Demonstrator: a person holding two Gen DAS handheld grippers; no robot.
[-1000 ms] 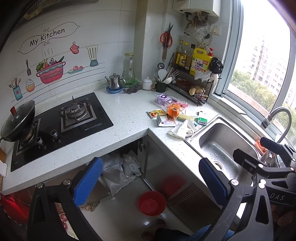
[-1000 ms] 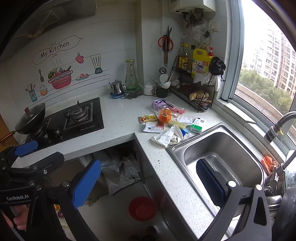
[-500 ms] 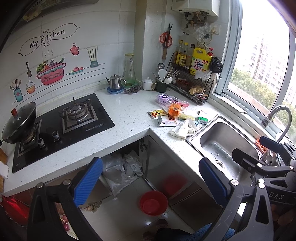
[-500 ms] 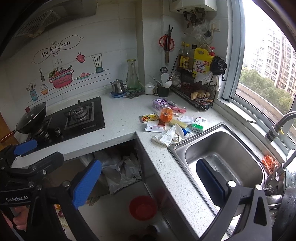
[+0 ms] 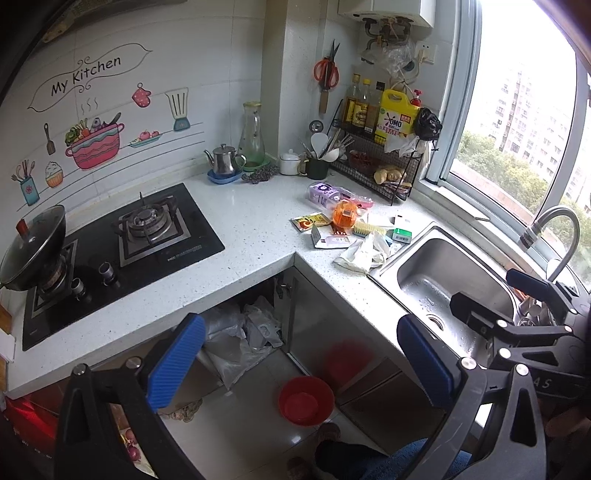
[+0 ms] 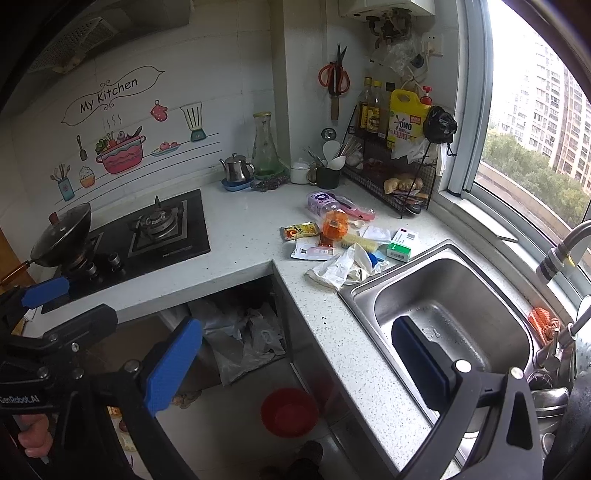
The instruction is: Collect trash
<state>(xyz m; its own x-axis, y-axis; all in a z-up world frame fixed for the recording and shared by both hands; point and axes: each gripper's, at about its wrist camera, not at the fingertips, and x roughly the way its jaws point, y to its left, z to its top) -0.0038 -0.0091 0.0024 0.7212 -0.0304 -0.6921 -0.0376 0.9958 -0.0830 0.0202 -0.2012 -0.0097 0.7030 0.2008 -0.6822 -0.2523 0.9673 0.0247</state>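
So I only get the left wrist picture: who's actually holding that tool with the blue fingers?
Observer: A person's hand grips the left tool by its handle, low in the right wrist view.
Visitor: And what's tucked behind the right tool, near the tap?
Observer: Something orange, perhaps a scrubber, lies at the edge of the sink.
Visitor: Anything above the stove?
Observer: A grey mesh filter under the hood.
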